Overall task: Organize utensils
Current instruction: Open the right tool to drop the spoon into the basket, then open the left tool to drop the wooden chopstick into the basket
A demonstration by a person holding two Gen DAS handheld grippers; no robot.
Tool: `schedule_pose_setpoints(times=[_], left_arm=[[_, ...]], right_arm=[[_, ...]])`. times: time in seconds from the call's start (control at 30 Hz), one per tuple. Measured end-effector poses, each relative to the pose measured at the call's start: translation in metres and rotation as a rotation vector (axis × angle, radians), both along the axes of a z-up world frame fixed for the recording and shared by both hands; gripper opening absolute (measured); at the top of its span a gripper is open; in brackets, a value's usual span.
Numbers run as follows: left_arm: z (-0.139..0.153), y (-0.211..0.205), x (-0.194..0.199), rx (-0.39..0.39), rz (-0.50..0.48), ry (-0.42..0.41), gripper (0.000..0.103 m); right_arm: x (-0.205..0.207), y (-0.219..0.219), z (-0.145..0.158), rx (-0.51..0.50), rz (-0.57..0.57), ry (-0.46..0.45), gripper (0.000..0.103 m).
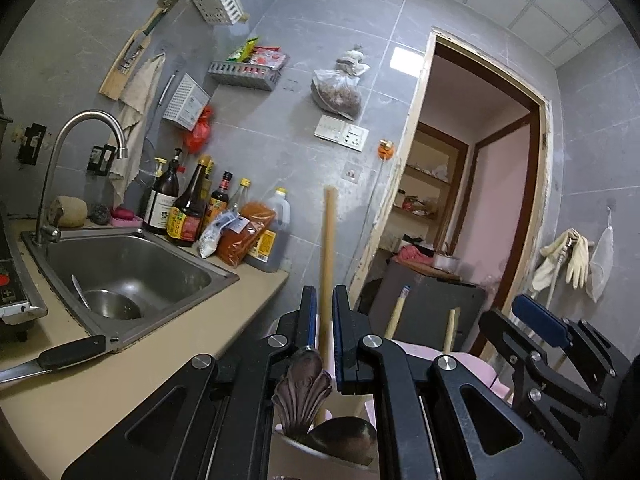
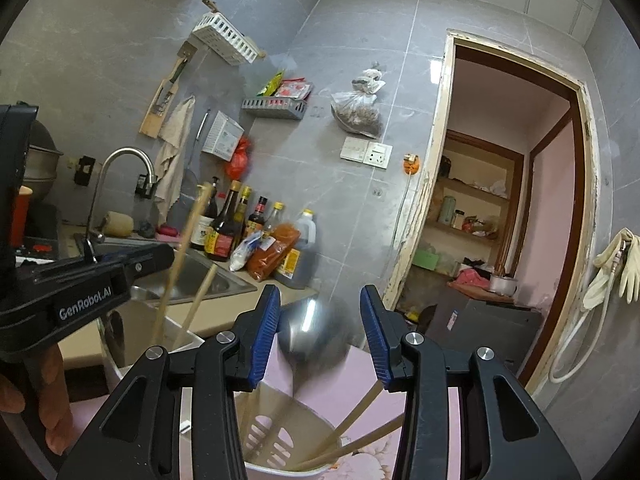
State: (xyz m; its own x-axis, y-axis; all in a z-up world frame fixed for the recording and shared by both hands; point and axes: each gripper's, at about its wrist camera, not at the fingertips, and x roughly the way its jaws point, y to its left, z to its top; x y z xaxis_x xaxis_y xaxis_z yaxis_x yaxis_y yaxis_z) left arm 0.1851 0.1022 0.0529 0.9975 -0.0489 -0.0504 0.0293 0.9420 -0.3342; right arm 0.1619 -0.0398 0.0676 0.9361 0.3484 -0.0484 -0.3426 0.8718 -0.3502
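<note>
My left gripper [image 1: 325, 308] is shut on a wooden chopstick [image 1: 328, 248] that stands upright above a pale utensil holder [image 1: 288, 446]. An ornate metal handle [image 1: 304, 388] and a dark spoon bowl [image 1: 344, 438] stick out of that holder. My right gripper [image 2: 320, 320] is open and empty above a holder compartment [image 2: 280, 436] that has several chopsticks [image 2: 352, 412] leaning in it. A blurred metal spoon [image 2: 316, 336] stands between the right fingers without touching them. The left gripper [image 2: 80, 288] also shows at the left of the right wrist view, with its chopstick [image 2: 180, 260].
A steel sink [image 1: 120, 272] with a bowl in it and a tap lies to the left. A black-handled knife [image 1: 60, 356] rests on the beige counter [image 1: 160, 360]. Sauce bottles [image 1: 188, 208] and bags stand against the tiled wall. An open doorway [image 1: 472, 200] is to the right.
</note>
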Motion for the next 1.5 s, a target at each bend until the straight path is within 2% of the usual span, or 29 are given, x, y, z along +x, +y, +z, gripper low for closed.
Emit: schedule_pose_setpoints(times=[0.13, 0.27, 0.4, 0.47, 0.57, 0.63, 0.67, 0.73, 0.83, 0.9, 0.93, 1.23, 1.5], left_arm=[[0.000, -0.002, -0.004, 0.003, -0.009, -0.011, 0.015], [0.003, 0.000, -0.010, -0.012, -0.020, -0.026, 0.019], [0.007, 0.004, -0.016, -0.035, -0.008, -0.047, 0.036], [0.008, 0.004, -0.019, -0.040, -0.011, -0.057, 0.038], [0.012, 0.002, -0.022, -0.023, -0.007, -0.069, 0.044], [0.014, 0.001, -0.026, -0.020, -0.006, -0.087, 0.059], [0.016, 0.001, -0.030, -0.022, -0.007, -0.102, 0.061], [0.018, 0.001, -0.034, -0.025, -0.007, -0.118, 0.073], [0.021, -0.001, -0.040, -0.029, -0.009, -0.139, 0.086], [0.022, -0.003, -0.043, -0.026, -0.014, -0.146, 0.091], [0.023, -0.005, -0.044, -0.023, -0.015, -0.147, 0.095], [0.024, -0.036, -0.057, 0.036, -0.069, -0.107, 0.100], [0.023, -0.070, -0.066, 0.089, -0.159, -0.026, 0.100]], right_arm=[[-0.003, -0.001, 0.003, 0.016, 0.003, -0.010, 0.040], [-0.004, -0.006, 0.008, 0.055, 0.007, -0.013, 0.045], [-0.005, -0.013, 0.012, 0.102, 0.004, -0.009, 0.051], [-0.005, -0.016, 0.013, 0.124, 0.000, -0.005, 0.054], [-0.006, -0.022, 0.017, 0.146, -0.015, -0.008, 0.064], [-0.007, -0.026, 0.020, 0.153, -0.030, -0.018, 0.069], [-0.007, -0.029, 0.023, 0.161, -0.040, -0.020, 0.073], [-0.009, -0.034, 0.026, 0.178, -0.048, -0.021, 0.079], [-0.013, -0.044, 0.033, 0.207, -0.070, -0.034, 0.093], [-0.019, -0.053, 0.037, 0.227, -0.085, -0.046, 0.103], [-0.022, -0.058, 0.039, 0.235, -0.094, -0.053, 0.103], [-0.051, -0.097, 0.038, 0.263, -0.134, -0.042, 0.103], [-0.075, -0.144, 0.029, 0.276, -0.178, 0.050, 0.103]])
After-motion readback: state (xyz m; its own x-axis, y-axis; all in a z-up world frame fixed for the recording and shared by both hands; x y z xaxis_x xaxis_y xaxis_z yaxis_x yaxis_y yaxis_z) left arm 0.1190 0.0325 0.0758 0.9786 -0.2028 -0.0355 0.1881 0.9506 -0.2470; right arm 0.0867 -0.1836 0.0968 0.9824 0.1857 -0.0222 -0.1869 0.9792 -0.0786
